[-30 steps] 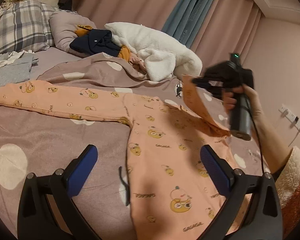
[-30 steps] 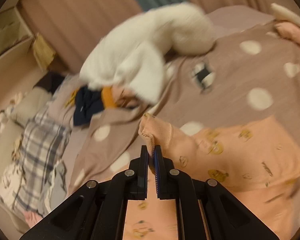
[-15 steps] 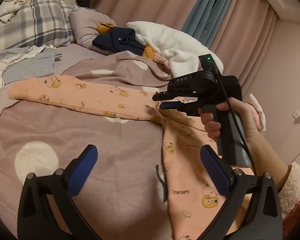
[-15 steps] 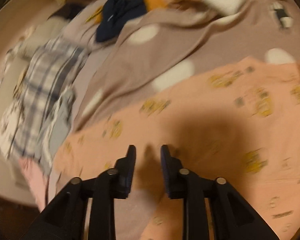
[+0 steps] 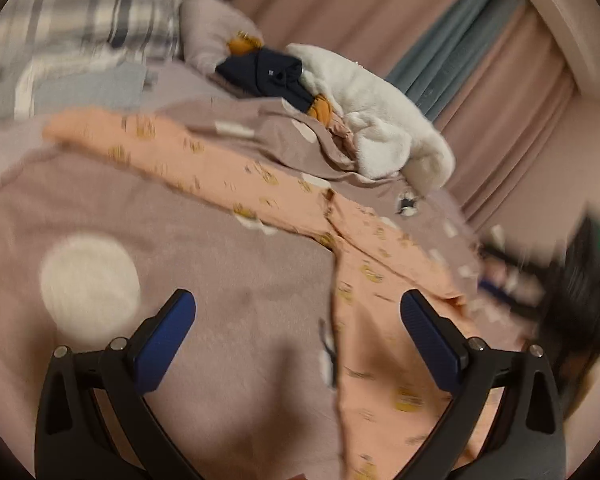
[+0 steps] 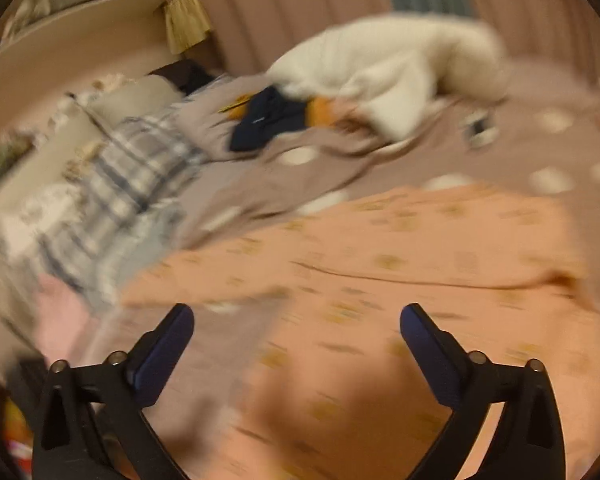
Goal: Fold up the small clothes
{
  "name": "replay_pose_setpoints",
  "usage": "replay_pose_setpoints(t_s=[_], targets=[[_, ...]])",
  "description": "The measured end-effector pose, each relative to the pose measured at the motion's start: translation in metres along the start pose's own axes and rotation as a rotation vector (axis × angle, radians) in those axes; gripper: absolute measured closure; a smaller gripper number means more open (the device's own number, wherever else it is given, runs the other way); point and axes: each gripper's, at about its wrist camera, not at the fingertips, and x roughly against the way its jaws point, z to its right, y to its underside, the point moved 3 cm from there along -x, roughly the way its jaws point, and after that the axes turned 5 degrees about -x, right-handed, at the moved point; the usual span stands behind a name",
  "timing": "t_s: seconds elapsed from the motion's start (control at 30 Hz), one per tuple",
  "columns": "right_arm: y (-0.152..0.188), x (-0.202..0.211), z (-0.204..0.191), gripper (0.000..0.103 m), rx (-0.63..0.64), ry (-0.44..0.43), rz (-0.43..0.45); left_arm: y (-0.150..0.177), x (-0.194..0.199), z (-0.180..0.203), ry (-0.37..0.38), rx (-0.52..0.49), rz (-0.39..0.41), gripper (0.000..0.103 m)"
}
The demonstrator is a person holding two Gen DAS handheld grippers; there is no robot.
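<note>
Across the mauve spotted bedspread (image 5: 228, 280), a peach printed baby garment (image 5: 364, 264) spread flat, one long sleeve stretched out toward the plaid pillow (image 5: 80, 12) at far left, body running down toward the lower right. Over the bedspread, left gripper (image 5: 298, 312) with blue-padded fingers (image 5: 164, 340) wide apart, holding nothing, left pad above bare cover, right pad above the garment's body. Off at the right edge of the left wrist view, right gripper (image 5: 572, 280), dark and heavily blurred, just beside the garment's far edge. From its own camera, right gripper (image 6: 296, 332) likewise spread wide, empty, hanging above the peach fabric (image 6: 400, 264), which fills the lower half of that blurred picture with a seam or fold line running across it. Farther back, heaped near the curtains (image 5: 452, 40): white fleece blanket (image 5: 372, 120), navy clothing (image 5: 264, 72) with orange trim, tucked against it. Near the fleece, small dark object (image 5: 408, 204) on the cover, too blurred to identify.
</note>
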Motion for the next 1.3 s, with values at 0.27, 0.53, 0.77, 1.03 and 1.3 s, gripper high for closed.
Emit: replay_pose_setpoints(t_s=[0.27,0.53,0.77,1.03,1.3], targets=[[0.054,0.004,0.055,0.001,-0.019,0.237,0.027,0.0,0.049,-0.03,-0.06,0.259,0.215,0.001],[0.063,-0.009,0.073,0.001,-0.174,0.094,-0.061,0.01,0.04,-0.003,-0.197,0.047,0.12,0.0],[0.072,-0.005,0.071,0.001,-0.165,0.125,-0.047,0.017,0.03,0.009,-0.236,-0.115,0.084,0.001],[0.081,-0.019,0.072,0.001,-0.138,0.182,-0.088,0.014,0.029,-0.004,-0.228,-0.097,0.077,0.001],[0.082,-0.021,0.072,0.001,-0.126,0.197,-0.096,0.008,0.035,-0.019,-0.233,-0.038,0.087,0.0]])
